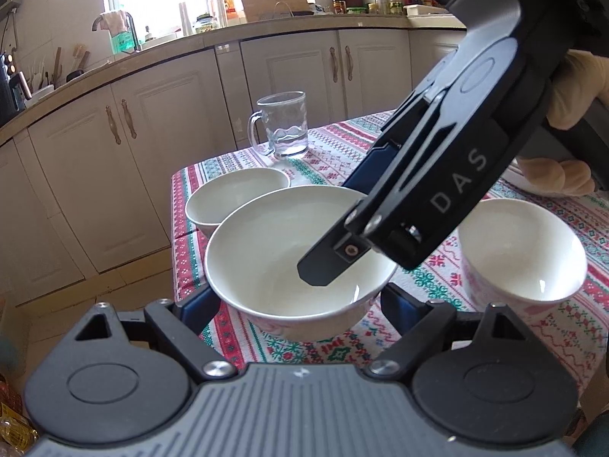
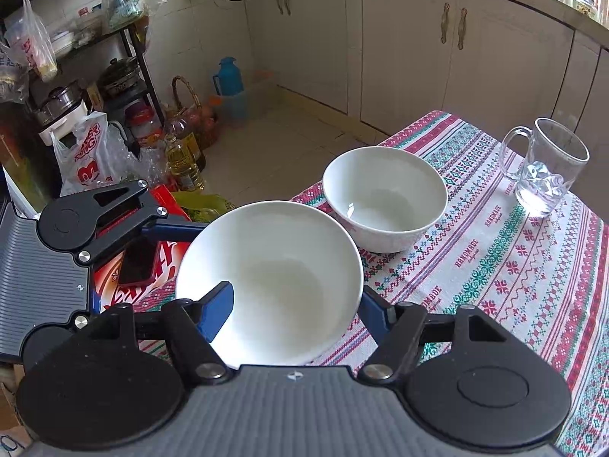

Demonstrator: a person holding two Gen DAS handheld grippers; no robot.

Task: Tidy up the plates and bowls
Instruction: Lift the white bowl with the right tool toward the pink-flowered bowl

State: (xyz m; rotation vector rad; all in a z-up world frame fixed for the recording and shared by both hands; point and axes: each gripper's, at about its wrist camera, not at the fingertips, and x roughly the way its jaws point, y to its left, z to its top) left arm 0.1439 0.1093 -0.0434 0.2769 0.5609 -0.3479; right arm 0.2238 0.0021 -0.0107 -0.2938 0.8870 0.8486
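Note:
A white bowl (image 1: 289, 259) sits near the table's corner, between the open fingers of my left gripper (image 1: 300, 301), which straddles it without clear contact. My right gripper (image 2: 293, 308) grips this bowl (image 2: 274, 266) by its rim, one blue finger (image 2: 219, 310) inside and the other outside; it shows from above in the left wrist view (image 1: 335, 262). A second white bowl (image 1: 232, 198) stands behind it, also in the right wrist view (image 2: 384, 198). A third bowl (image 1: 521, 251) stands to the right.
A glass mug (image 1: 283, 125) with a little water stands further back on the patterned tablecloth (image 2: 514, 266). The table edge drops to the floor on the left. Cabinets (image 1: 152, 133) lie beyond. Bags, bottles and a shelf (image 2: 95, 114) crowd the floor.

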